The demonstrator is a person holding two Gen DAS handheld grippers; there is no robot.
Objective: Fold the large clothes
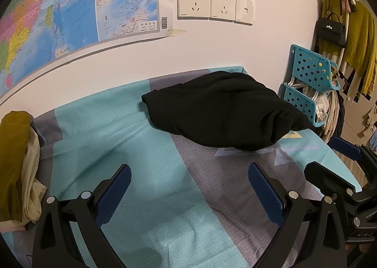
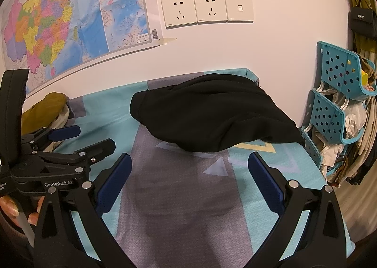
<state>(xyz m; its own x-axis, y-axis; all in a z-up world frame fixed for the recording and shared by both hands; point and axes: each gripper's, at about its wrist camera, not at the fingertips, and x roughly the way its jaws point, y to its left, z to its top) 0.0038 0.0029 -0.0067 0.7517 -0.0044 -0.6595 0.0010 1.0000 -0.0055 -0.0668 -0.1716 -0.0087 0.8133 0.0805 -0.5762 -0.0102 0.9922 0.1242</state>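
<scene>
A black garment lies bunched in a mound at the far side of the table, near the wall; it also shows in the right wrist view. My left gripper is open and empty, held above the teal and grey cloth well short of the garment. My right gripper is open and empty too, just to the right of the left one. The right gripper shows at the right edge of the left wrist view, and the left gripper at the left of the right wrist view.
A pile of mustard and cream clothes lies at the table's left end. A teal perforated rack with bags stands past the right edge, with hanging clothes behind. A wall map and sockets are on the wall.
</scene>
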